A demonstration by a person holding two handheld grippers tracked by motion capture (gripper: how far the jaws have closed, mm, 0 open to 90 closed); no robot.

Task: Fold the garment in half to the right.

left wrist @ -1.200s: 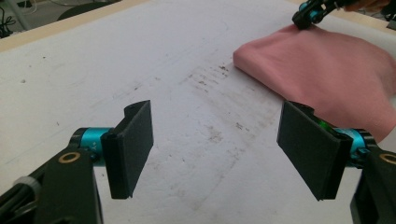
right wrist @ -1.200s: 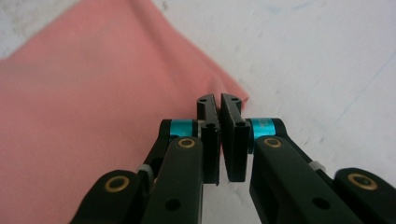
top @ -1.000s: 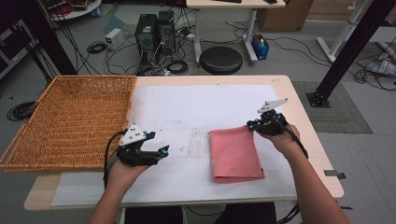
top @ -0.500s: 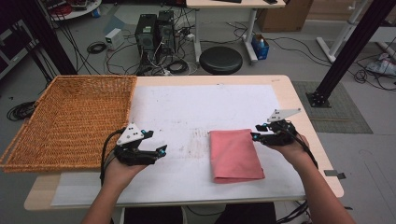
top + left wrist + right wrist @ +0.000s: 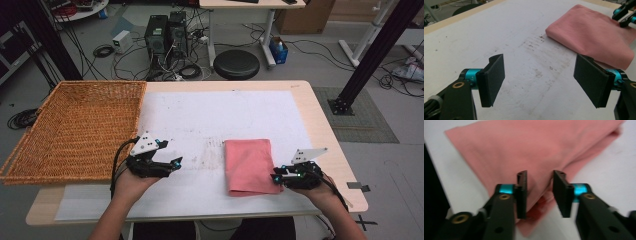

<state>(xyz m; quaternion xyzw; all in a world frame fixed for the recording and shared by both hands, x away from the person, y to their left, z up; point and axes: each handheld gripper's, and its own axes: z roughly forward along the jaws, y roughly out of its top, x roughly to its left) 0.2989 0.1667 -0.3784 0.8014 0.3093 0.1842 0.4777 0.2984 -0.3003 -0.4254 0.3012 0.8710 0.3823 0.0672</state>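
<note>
1. The right gripper (image 5: 275, 178) is at the near right corner of the folded pink cloth (image 5: 248, 165), probably to take the corner for another fold or to lift it.
2. Its jaws have just been closing. They stand a little apart, with the cloth's edge between them, not yet pinched.
3. The left gripper (image 5: 176, 162) waits on the white sheet (image 5: 200, 120), its jaws wide apart and empty; the cloth lies well to its right.
4. The basket (image 5: 75, 131) sits to the left of the left gripper, perhaps as the place for the cloth.
5. The right gripper view shows the gap at the jaws; the high view shows the basket.
</note>
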